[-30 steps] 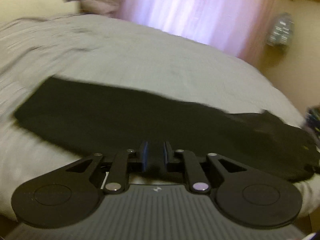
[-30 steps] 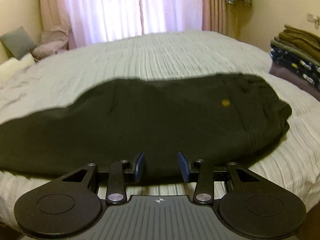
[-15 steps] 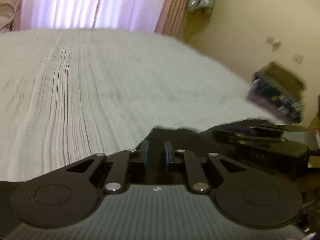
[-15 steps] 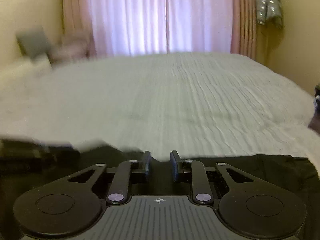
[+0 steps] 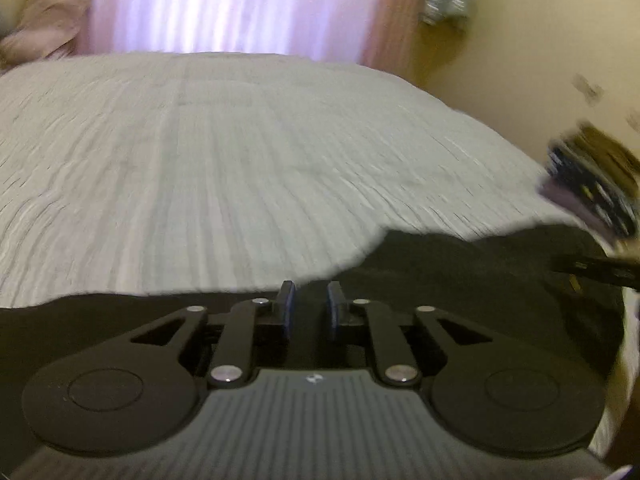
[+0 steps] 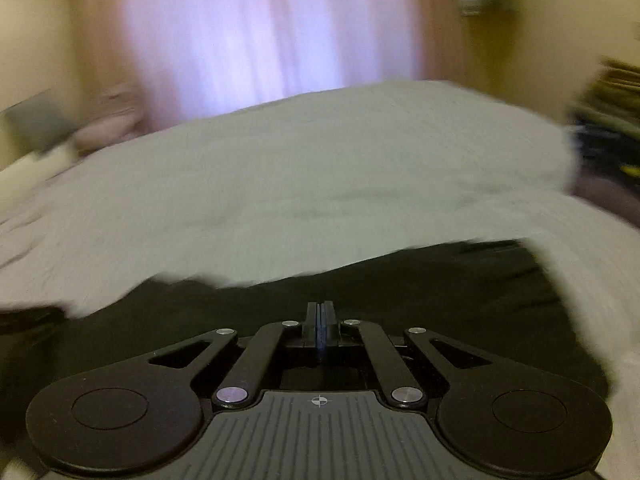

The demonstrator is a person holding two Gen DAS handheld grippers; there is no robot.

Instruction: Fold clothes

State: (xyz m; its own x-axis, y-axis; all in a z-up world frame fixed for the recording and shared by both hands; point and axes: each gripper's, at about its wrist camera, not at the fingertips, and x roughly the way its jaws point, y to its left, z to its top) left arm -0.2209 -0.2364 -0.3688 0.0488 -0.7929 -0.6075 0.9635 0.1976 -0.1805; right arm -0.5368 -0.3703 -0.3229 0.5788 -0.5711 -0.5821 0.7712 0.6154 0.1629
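Left gripper [image 5: 309,304] pinches dark garment [image 5: 460,280]; right gripper [image 6: 319,318] pinched on it too; clothes stack [image 5: 592,184] at 3 o'clock (blurred), pillows [image 6: 100,128] only in right view

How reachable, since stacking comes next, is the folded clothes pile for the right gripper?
Probably yes: only grey bedspread separates the right gripper, carrying the black garment, from the blurred pile.

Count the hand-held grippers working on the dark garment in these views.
2. The left hand-held gripper grips the dark garment near its edge; the right hand-held gripper is pinched shut on it further right. None seems hidden.
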